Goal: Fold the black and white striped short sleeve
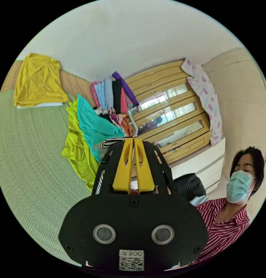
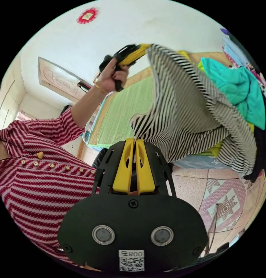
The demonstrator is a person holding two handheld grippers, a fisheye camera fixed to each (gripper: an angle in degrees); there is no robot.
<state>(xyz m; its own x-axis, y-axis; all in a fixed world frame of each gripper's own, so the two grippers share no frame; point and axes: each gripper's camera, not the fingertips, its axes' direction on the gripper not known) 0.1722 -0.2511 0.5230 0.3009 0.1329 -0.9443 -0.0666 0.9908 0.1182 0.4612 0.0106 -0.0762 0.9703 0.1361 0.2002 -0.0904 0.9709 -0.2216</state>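
The black and white striped short sleeve [image 2: 185, 110] hangs spread in the air over the bed's edge in the right gripper view. My left gripper [image 2: 149, 46], held in a hand, is shut on its upper edge. In the left gripper view the yellow jaws of my left gripper [image 1: 133, 140] are pressed together, and a strip of the striped cloth [image 1: 109, 142] shows at their tip. My right gripper [image 2: 135, 140] is shut at the shirt's lower corner, where the striped hem meets the jaw tips.
A green woven mat [image 1: 28, 150] covers the bed. On it lie a folded yellow garment [image 1: 37, 79], a lime garment [image 1: 78, 150], a teal one [image 1: 93, 124] and a stack of folded clothes [image 1: 112, 95] against the wooden headboard [image 1: 167, 115]. A person in a red striped top [image 2: 31, 179] stands close, over a tiled floor [image 2: 222, 199].
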